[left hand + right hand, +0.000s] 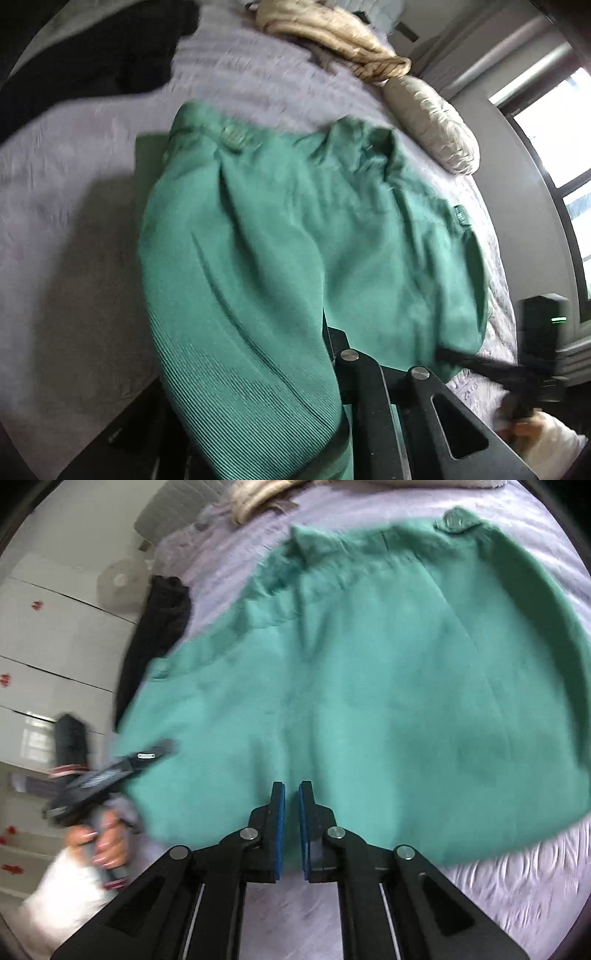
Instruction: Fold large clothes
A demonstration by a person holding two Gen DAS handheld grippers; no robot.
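A large green coat [369,672] lies spread on the lilac bedspread [517,897], its collar and a button toward the far side. In the left wrist view the green coat [295,240] hangs over my left gripper [332,354]; cloth covers the left finger, and the jaws look shut on the coat's hem. My right gripper [291,797] hovers over the near hem with its blue pads a narrow gap apart and nothing between them. The left gripper also shows in the right wrist view [147,757], at the coat's left edge, blurred.
A black garment [159,627] lies on the bed left of the coat; it also shows in the left wrist view [92,55]. A beige quilt [332,33] and a pale pillow [432,122] lie at the bed's far end. White cabinets [48,635] stand left, a window [554,147] right.
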